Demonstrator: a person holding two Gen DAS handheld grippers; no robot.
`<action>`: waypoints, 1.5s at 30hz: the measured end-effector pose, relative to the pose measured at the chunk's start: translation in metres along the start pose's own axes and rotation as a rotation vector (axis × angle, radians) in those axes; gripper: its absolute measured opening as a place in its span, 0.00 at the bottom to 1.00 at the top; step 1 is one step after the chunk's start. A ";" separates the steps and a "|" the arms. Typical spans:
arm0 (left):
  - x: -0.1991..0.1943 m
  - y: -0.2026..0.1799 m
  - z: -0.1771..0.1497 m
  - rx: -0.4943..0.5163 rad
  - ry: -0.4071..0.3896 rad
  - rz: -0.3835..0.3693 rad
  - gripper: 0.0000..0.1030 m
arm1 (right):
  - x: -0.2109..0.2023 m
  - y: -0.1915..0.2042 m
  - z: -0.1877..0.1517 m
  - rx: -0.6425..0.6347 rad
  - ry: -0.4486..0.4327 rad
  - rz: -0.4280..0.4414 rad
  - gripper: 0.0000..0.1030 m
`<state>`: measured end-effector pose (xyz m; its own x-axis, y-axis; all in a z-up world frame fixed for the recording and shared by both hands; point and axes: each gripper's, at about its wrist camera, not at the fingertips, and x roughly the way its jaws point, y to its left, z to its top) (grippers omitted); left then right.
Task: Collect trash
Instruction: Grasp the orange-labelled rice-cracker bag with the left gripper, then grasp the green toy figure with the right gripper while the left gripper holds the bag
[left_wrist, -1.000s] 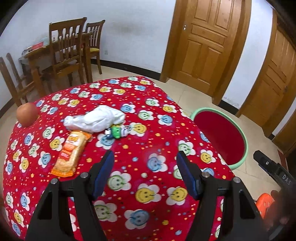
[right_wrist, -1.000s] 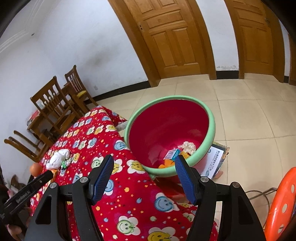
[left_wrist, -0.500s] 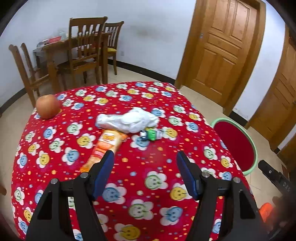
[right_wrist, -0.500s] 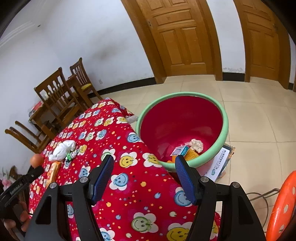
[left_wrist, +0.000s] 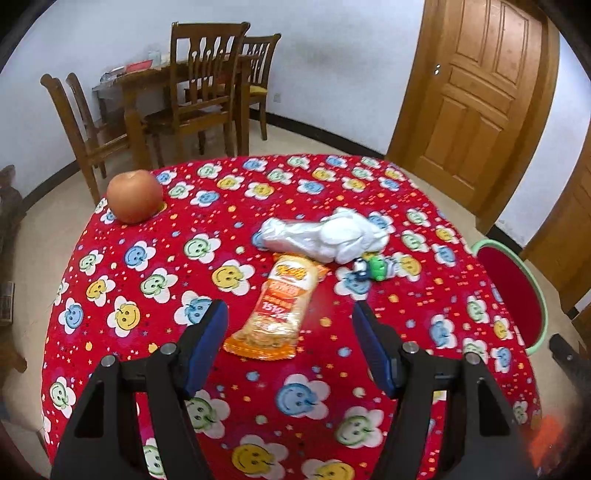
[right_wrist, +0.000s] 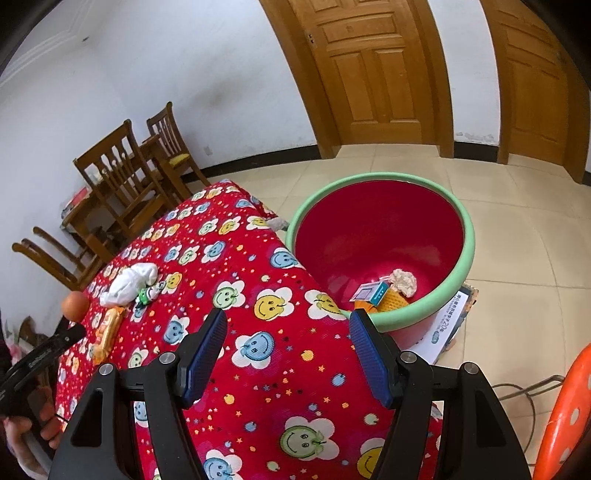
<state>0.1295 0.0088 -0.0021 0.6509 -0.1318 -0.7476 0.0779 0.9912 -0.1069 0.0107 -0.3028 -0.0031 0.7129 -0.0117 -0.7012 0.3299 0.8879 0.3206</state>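
On the bench (left_wrist: 155, 258), under its red smiley-flower cloth, one apple (left_wrist: 135, 196) sits at upper left of my left wrist view. Lower centre, my left gripper (left_wrist: 290, 325) hangs with jaws wide and holding nothing; one orange snack wrapper (left_wrist: 280, 306) lies between them, just above the tips. Above it lies one crumpled white bag (left_wrist: 325, 240), touching the wrapper's top, with one small green-and-white scrap (left_wrist: 373, 266) to its right. In my right wrist view, my right gripper (right_wrist: 288, 332) also stands wide and bare over the cloth; one red bin with a green rim (right_wrist: 469, 236) sits upper right, trash inside.
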 end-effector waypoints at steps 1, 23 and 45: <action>0.005 0.002 0.000 -0.001 0.011 0.007 0.67 | 0.001 0.000 0.000 -0.001 0.001 -0.002 0.68; 0.058 0.009 0.001 0.034 0.086 -0.030 0.40 | 0.017 0.025 -0.004 -0.060 0.048 -0.007 0.68; 0.022 0.050 0.032 -0.086 -0.025 -0.009 0.40 | 0.063 0.128 0.004 -0.271 0.120 0.095 0.68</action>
<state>0.1719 0.0558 -0.0031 0.6689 -0.1393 -0.7302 0.0194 0.9852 -0.1701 0.1001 -0.1920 -0.0035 0.6488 0.1172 -0.7519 0.0766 0.9730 0.2178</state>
